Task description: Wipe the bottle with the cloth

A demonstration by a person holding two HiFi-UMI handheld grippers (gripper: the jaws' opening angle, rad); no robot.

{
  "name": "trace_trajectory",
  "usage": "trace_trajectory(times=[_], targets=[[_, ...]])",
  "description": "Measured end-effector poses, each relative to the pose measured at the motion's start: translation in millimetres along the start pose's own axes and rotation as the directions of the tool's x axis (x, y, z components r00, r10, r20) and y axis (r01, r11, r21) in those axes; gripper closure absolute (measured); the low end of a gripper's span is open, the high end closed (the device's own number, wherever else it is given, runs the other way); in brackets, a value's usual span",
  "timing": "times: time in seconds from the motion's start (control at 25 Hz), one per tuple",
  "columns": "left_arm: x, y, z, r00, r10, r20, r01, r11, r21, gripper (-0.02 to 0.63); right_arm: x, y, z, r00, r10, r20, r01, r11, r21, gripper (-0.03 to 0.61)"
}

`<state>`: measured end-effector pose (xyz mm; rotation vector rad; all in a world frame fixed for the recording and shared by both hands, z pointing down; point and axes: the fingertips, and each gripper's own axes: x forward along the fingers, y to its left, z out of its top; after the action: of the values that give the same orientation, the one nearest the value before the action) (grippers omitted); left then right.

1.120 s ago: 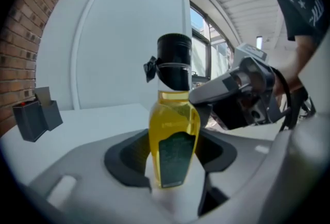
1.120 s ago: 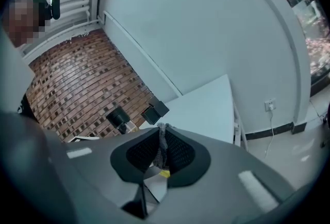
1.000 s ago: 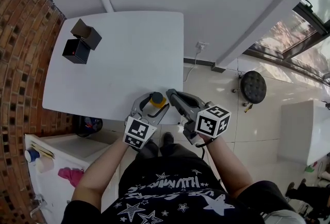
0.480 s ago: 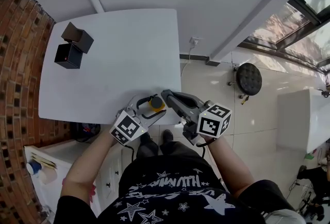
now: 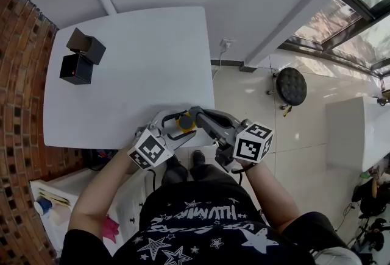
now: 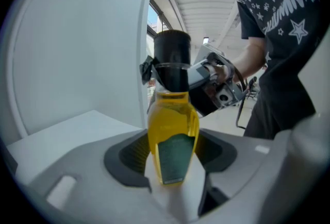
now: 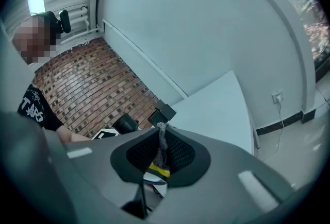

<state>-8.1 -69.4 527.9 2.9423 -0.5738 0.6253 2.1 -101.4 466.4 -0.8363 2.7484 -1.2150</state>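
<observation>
The left tongs (image 6: 172, 169) grip the lower body of the yellow, black-capped bottle (image 6: 172, 125), with the jaws partly open around it. They have rolled since a second ago, tilting the bottle over the counter's (image 5: 134, 75) six o'clock edge. The right tongs (image 7: 161, 152), pinched shut on the grey cloth (image 7: 162, 140), sit close at the bottle's three o'clock. Wiping seems under way, with a fresh side turned toward the cloth.
</observation>
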Motion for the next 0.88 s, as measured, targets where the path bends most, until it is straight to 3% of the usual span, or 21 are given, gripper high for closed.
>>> trace_trajectory(times=[0.44,0.68,0.88], targets=[[-2.7,1.6,0.3,0.999,0.053,0.004,-0.053,0.998,-0.022,0.354,5.3,-8.5,-9.5,0.999,-0.032,-0.009,0.033,0.999,0.028,0.541],[-7.0,8.0,2.5,0.995,0.100,0.013,-0.100,0.995,-0.027,0.297,3.7,-6.3,-6.0,1.000,-0.019,0.003,0.019,1.000,0.024,0.541],[-18.6,10.3,1.7,0.988,0.152,0.014,-0.151,0.987,-0.049,0.290,2.5,-3.3,0.8,0.999,0.007,0.039,-0.008,0.999,0.046,0.541]])
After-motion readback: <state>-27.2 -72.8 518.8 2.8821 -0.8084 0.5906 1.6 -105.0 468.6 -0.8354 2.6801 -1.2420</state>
